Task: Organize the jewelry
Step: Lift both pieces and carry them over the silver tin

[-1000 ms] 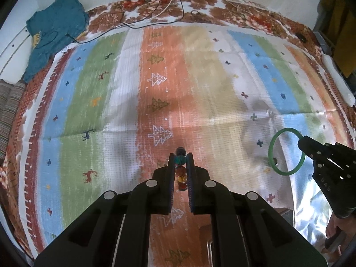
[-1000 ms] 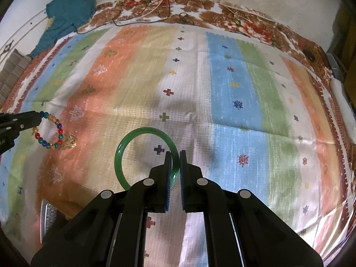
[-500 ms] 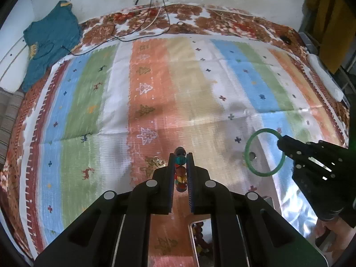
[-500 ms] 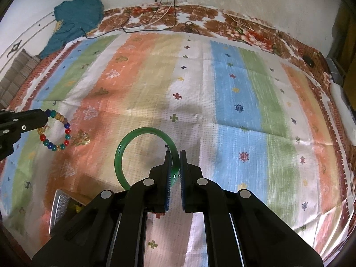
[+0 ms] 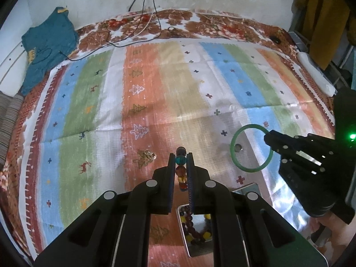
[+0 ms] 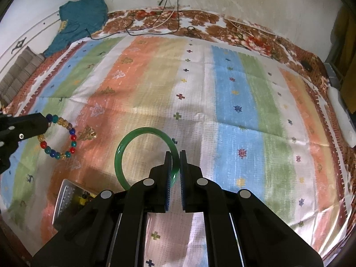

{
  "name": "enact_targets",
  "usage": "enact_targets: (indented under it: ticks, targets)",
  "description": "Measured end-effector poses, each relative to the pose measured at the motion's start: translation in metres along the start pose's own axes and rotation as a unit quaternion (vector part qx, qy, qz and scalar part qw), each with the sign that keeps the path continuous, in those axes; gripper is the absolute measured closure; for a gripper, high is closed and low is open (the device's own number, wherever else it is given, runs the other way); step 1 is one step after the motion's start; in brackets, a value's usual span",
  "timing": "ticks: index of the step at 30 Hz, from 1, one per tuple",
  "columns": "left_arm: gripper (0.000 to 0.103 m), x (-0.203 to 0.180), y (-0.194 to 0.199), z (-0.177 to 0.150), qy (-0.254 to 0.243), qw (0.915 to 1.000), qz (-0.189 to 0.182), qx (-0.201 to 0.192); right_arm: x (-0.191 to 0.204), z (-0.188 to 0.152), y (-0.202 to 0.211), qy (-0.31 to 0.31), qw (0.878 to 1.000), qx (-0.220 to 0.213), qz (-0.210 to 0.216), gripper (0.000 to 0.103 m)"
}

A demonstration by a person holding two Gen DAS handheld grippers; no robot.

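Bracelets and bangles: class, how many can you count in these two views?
3: a beaded bracelet in the left gripper, a green bangle in the right gripper, another beaded one in the metal tray; more may be hidden.

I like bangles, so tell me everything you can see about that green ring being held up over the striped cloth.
The green bangle is a plain, smooth, closed ring, glossy and slightly translucent, like jade or glass. It has no clasp, beads or pattern. The right hand-held gripper is shut on one side of its rim, and nothing else touches it. It hangs in the air above the striped cloth, standing on edge, so the cloth shows through its opening. In the left wrist view the bangle looks thin and paler green.
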State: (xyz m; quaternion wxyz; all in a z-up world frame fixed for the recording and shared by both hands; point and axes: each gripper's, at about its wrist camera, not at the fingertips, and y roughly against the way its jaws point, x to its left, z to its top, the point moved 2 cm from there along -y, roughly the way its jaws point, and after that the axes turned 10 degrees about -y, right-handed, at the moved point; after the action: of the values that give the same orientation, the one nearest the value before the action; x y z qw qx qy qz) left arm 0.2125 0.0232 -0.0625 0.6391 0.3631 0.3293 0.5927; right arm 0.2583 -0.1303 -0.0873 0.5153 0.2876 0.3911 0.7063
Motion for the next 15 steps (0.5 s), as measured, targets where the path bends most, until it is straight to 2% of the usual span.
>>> enact_targets:
  ticks: [15]
  targets:
    - [0.094,-0.014,0.020,-0.019,-0.013,0.9998,-0.001,-0.015,0.007,-0.020,0.027,0.008,1.000,-0.016,0.011,0.095]
